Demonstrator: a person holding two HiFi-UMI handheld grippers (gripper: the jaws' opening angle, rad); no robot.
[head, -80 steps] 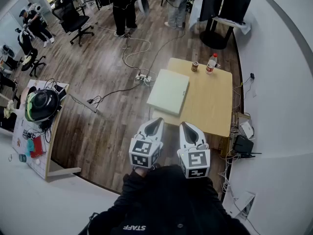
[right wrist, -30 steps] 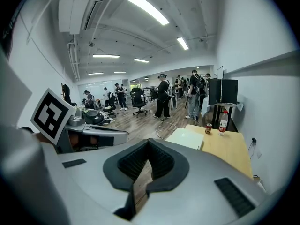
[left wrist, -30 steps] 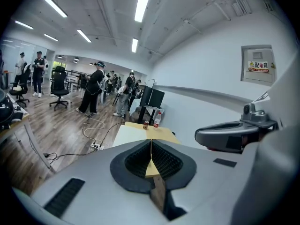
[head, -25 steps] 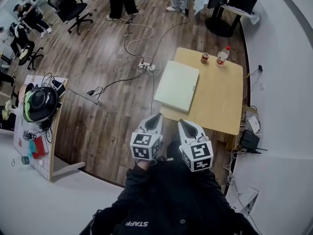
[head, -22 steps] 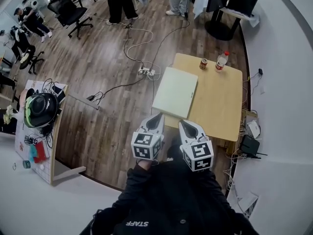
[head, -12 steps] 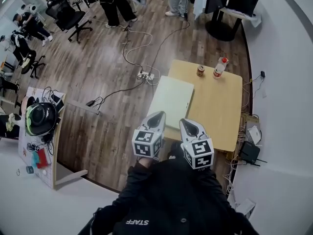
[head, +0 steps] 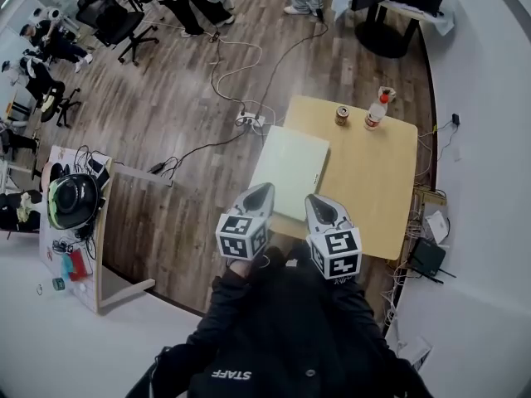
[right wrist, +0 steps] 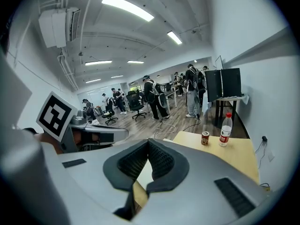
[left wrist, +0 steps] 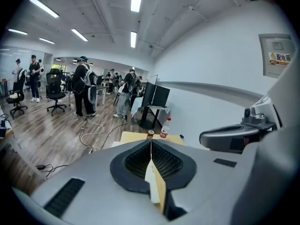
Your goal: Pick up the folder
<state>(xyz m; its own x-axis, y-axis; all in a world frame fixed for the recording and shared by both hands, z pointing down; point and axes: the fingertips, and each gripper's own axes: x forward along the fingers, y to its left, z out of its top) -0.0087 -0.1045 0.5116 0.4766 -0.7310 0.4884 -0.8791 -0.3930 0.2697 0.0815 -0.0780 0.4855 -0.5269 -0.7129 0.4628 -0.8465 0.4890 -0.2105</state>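
Note:
A pale green folder lies flat on the left half of a light wooden table, with its left edge over the table's side. Both grippers hang side by side at the table's near edge, pointing at the folder. My left gripper is shut and empty, with its tip by the folder's near left corner. My right gripper is shut and empty at the folder's near right corner. In the left gripper view the jaws meet, and a sliver of folder shows below them. The right gripper view shows the same.
A drink can and a plastic bottle stand at the table's far edge. A power strip with cables lies on the wood floor to the left. A side desk with a helmet stands far left. The wall and a black device are at the right.
Both grippers have moved forward together, from short of the table's near edge to the folder's near corners. Their jaws have stayed shut.

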